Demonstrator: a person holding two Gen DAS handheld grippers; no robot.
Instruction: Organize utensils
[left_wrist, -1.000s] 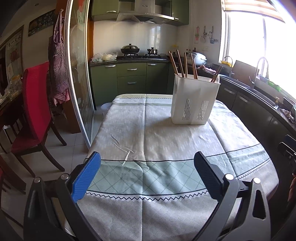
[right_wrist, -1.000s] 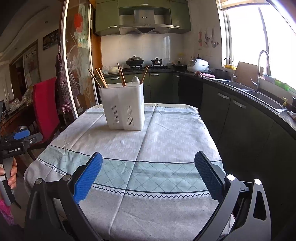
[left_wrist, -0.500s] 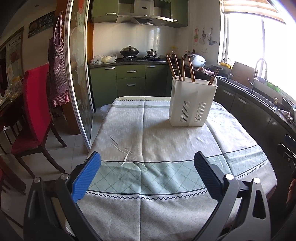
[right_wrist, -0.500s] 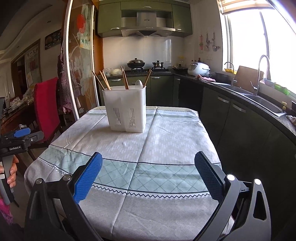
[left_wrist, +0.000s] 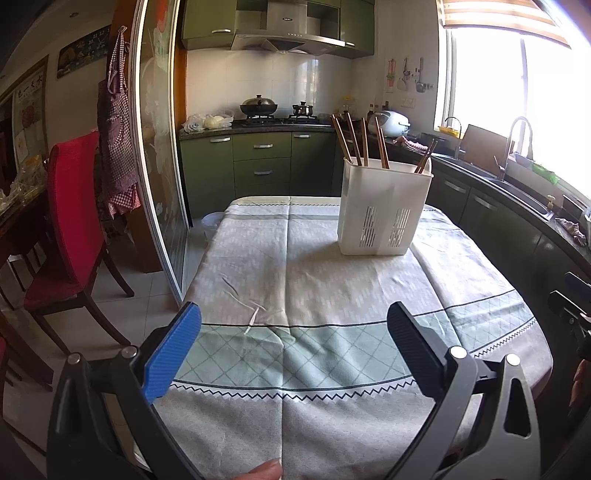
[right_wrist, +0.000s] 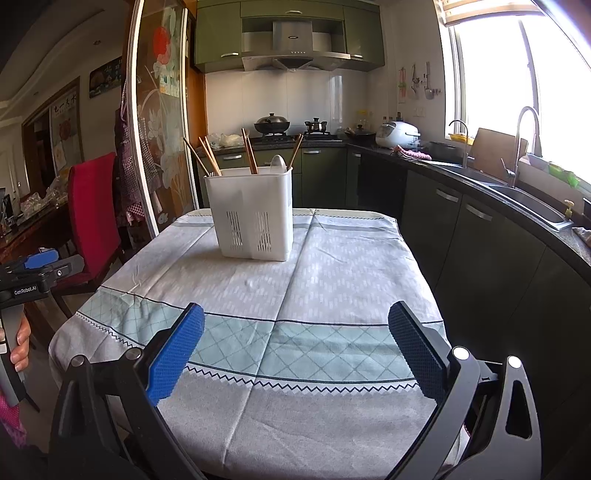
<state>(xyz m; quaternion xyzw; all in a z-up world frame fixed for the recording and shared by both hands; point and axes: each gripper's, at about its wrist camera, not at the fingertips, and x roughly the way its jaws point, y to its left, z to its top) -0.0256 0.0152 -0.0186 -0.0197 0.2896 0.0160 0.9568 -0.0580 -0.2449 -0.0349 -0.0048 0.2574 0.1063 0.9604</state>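
Left tool (left_wrist: 293, 326): jaws set wide apart, nothing between them; it hangs over the near edge of the desk, pointing along the desk toward the holder. One blue pad (left_wrist: 173, 352) faces inward on the left finger.
Right tool (right_wrist: 295, 326): jaws likewise spread wide, gripping nothing, positioned above the near end of the desk. Its body also shows at the right border of the left wrist view.
Desk (left_wrist: 332, 280): covered by a pale patterned cloth with a green diamond band and a zigzag line near the front edge; creases run lengthwise through the cloth.
Utensil holder (left_wrist: 384, 210): white plastic caddy with slotted vents low on its front wall, standing upright on the far half of the desk, well apart from both tools. In the left wrist view it sits right of centre; in the right wrist view (right_wrist: 253, 214) it sits left of centre.
Chopsticks (left_wrist: 364, 146): several brown sticks stand in the holder, leaning in different directions and projecting above the rim. Which compartment each occupies cannot be told.
Spoon (right_wrist: 277, 162): a pale rounded end shows just above the holder's rim in the right wrist view only.
Red chair (left_wrist: 70, 229): stands on the floor to the left of the desk, beside a sliding glass door.
Sink (right_wrist: 532, 203): set in the dark counter along the right wall, under the window.
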